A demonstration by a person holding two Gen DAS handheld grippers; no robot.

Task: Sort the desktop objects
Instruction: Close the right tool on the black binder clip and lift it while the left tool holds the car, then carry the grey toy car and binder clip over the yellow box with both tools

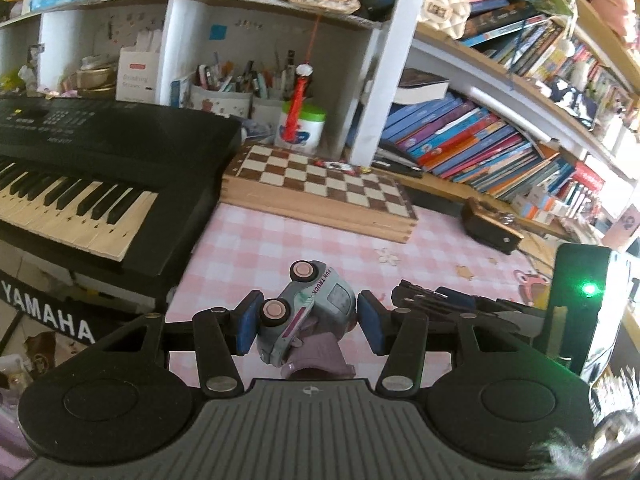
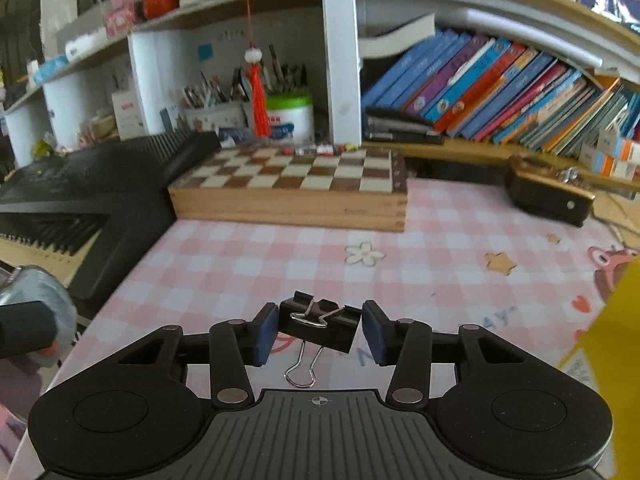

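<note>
we hold one thing in each gripper, so the step in hand looks like the carry between pick-up and put-down. the left gripper (image 1: 306, 320) has its blue pads around one grey toy truck (image 1: 306, 312), tipped on its side with two pink wheels showing; the left pad touches it, the right pad looks just beside it, so we cannot tell whether the grip is firm. the right gripper (image 2: 320, 330) is clamped on one black binder clip (image 2: 320, 324), its wire handle hanging down, lifted above the pink checked worktop (image 2: 400, 272). next, we judge, each item needs a sorting place, and none is plainly in view. behind stand one chessboard box (image 2: 292, 196), one black keyboard (image 1: 100, 168) and one dark wooden box (image 2: 548, 192).
</note>
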